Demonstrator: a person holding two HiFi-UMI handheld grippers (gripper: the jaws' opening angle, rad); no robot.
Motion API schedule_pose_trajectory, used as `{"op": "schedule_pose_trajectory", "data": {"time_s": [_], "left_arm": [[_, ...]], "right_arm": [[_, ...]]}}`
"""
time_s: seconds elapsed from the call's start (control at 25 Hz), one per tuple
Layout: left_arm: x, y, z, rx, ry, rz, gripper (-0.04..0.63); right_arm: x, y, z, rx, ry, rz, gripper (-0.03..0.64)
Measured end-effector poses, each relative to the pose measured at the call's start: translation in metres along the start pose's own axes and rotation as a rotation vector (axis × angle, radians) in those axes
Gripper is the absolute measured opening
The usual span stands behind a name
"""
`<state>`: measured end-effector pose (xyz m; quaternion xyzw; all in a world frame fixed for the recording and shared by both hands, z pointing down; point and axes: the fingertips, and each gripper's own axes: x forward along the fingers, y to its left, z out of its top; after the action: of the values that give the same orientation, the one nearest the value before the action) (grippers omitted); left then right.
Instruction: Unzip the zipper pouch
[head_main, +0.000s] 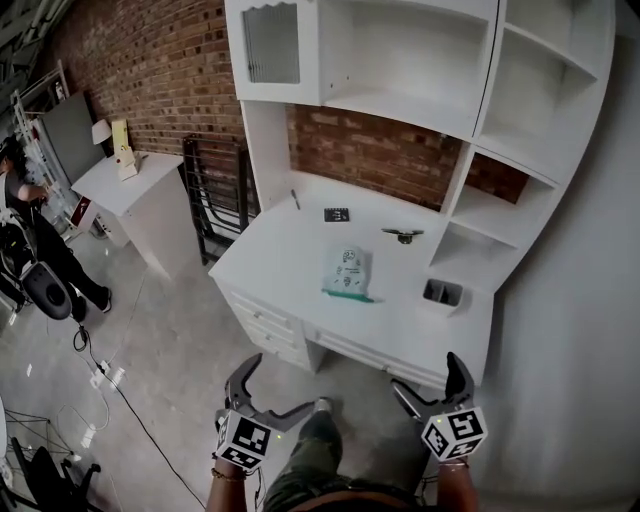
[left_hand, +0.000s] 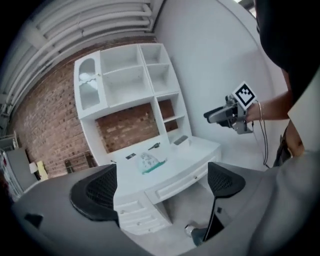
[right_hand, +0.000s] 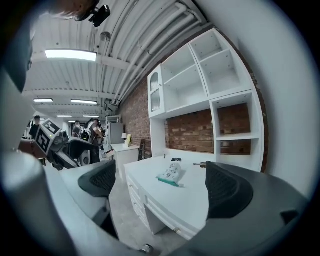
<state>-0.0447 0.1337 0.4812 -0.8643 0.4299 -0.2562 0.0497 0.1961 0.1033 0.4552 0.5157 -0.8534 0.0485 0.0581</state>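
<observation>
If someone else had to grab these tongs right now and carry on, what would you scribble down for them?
Left tongs: open, empty, held low in front of the desk, not over it.
Right tongs: open, empty, likewise short of the desk.
Zipper pouch: lying flat near the middle of the desktop, teal edge toward the person, nothing touching it.
Done: nothing visible; the zip is too small to read.
Left: probably step in, pin the pouch with one tongs, catch the zip pull with the other and draw it along.
</observation>
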Motion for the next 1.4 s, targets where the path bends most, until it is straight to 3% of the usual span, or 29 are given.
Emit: {"op": "schedule_pose_trajectory", "data": {"time_s": [0.24, 0.44, 0.64, 0.84, 1.0, 1.12, 1.24, 1.4], "left_arm": [[0.039, 0.054, 0.009, -0.157, -0.099, -0.079, 0.566], [0.077, 0.098, 0.006, -0.210, -0.111, -0.130, 0.565], [0.124, 0.134, -0.007, -0.238, -0.114, -0.194, 0.534], [0.179, 0.160, -0.036, -0.211, -0.046, -0.281, 0.493], [0.219, 0.173, -0.048, -0.223, -0.027, -0.360, 0.408], [0.253, 0.173, -0.061, -0.138, 0.035, -0.409, 0.352], [0.285, 0.168, -0.075, -0.071, 0.087, -0.466, 0.197], [0.322, 0.158, -0.088, -0.015, 0.139, -0.558, 0.184]], "right_arm": [[0.057, -0.021, 0.016, -0.002, 0.018, -0.046, 0.558], [0.108, -0.035, 0.021, -0.006, 0.055, -0.068, 0.558], [0.160, -0.051, 0.022, 0.064, 0.065, -0.072, 0.558], [0.196, -0.070, 0.019, 0.059, 0.090, -0.107, 0.557], [0.214, -0.089, 0.011, 0.065, 0.115, -0.142, 0.557], [0.228, -0.102, 0.010, 0.079, 0.104, -0.170, 0.555], [0.238, -0.110, 0.009, 0.084, 0.107, -0.189, 0.555], [0.246, -0.120, 0.006, 0.096, 0.119, -0.215, 0.554]]}}
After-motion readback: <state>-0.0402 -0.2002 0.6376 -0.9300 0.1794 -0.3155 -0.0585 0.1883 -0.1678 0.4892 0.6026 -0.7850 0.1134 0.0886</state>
